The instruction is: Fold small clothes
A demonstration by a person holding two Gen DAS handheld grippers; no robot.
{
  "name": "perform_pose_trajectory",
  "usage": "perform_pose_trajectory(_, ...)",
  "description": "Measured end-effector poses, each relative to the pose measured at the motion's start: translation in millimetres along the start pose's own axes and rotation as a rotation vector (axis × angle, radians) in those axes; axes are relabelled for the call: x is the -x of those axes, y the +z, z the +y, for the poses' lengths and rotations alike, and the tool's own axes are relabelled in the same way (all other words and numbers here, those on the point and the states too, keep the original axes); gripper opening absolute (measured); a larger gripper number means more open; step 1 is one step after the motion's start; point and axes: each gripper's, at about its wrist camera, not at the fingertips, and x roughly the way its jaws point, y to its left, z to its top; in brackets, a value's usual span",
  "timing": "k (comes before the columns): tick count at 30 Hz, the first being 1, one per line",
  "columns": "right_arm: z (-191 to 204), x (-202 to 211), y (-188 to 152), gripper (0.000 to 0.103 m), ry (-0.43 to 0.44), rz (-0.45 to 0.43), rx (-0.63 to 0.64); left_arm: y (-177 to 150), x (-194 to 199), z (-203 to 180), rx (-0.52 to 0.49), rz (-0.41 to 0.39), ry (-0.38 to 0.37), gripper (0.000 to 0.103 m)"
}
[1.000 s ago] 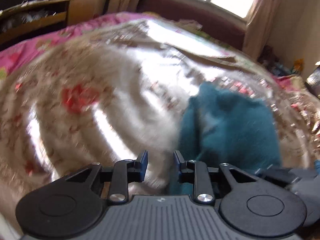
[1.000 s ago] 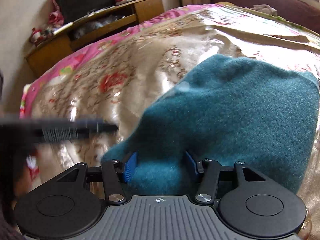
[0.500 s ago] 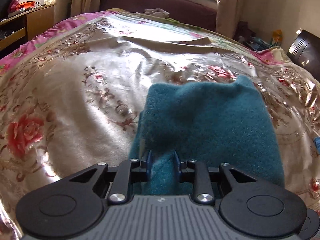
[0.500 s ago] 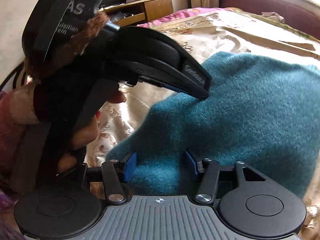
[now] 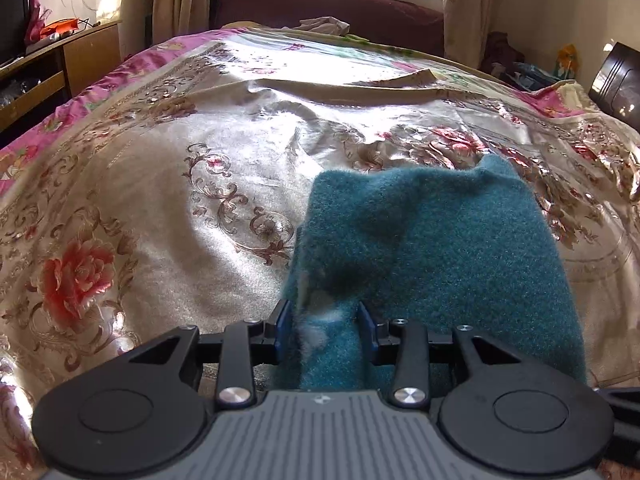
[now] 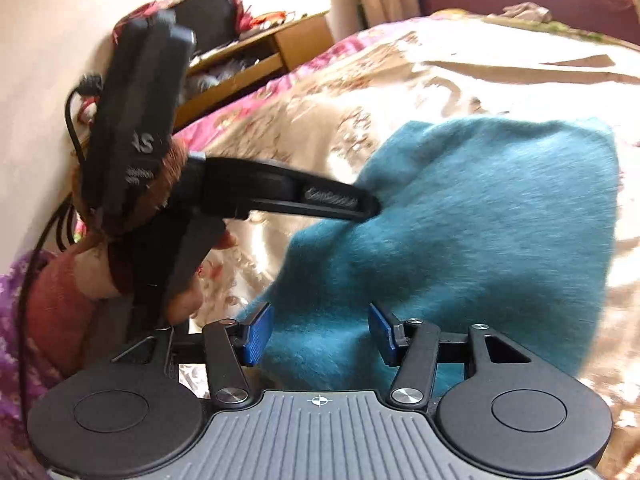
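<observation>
A fuzzy teal garment [image 5: 432,248] lies folded on the floral satin bedspread [image 5: 168,200]. In the left wrist view my left gripper [image 5: 325,326] straddles its near left corner. Its jaws are opening, and the teal fold stands loosely between the blue pads [image 5: 282,328]. In the right wrist view my right gripper [image 6: 320,334] is shut on the bunched near edge of the garment [image 6: 480,216], which fills the space between its pads. The left gripper [image 6: 370,210] reaches in from the left, its tip at the garment's left edge, held by a hand [image 6: 188,300].
A wooden cabinet [image 5: 84,56] stands left of the bed. A dark red sofa [image 5: 332,12] with a crumpled cloth on it sits under the window at the far end. Clutter and a dark case [image 5: 616,80] line the right wall. A pink sheet edge [image 5: 48,124] shows at left.
The left gripper swung right onto the garment's corner and pinched it. Now its jaws stand wider around the fold. The right gripper kept its grip and shifted, blurring its view.
</observation>
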Motion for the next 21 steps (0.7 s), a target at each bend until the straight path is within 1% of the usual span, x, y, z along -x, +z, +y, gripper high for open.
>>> perform_pose_trajectory(3,-9,23,-6,0.053,-0.058,-0.032,-0.021,-3,12,-1,-0.001,-0.016,0.0,0.043)
perform_pose_trajectory(5,-18,35,-10,0.053,-0.113,-0.056,-0.04,-8,22,-3,-0.017,-0.028,-0.002,0.043)
perform_pose_trajectory(8,-34,54,-15,0.053,-0.183,-0.095,-0.086,-20,31,-4,-0.043,-0.024,0.001,0.043)
perform_pose_trajectory(11,-55,59,-20,0.058,-0.23,-0.1,-0.161,-30,36,-1,-0.053,-0.014,-0.013,0.044)
perform_pose_trajectory(13,-67,60,-25,0.063,-0.249,-0.098,-0.215,-32,37,2,-0.042,-0.007,-0.021,0.046)
perform_pose_trajectory(16,-88,52,-26,0.067,-0.236,-0.092,-0.297,-36,32,1,-0.049,0.023,-0.034,0.049)
perform_pose_trajectory(17,-93,48,-27,0.068,-0.221,-0.08,-0.32,-38,28,0,-0.065,0.034,-0.023,0.049)
perform_pose_trajectory(19,-102,39,-28,0.072,-0.19,-0.062,-0.359,-42,22,-2,-0.079,0.034,-0.012,0.055)
perform_pose_trajectory(21,-109,35,-29,0.073,-0.161,-0.054,-0.399,-43,22,4,-0.041,0.034,-0.027,0.057)
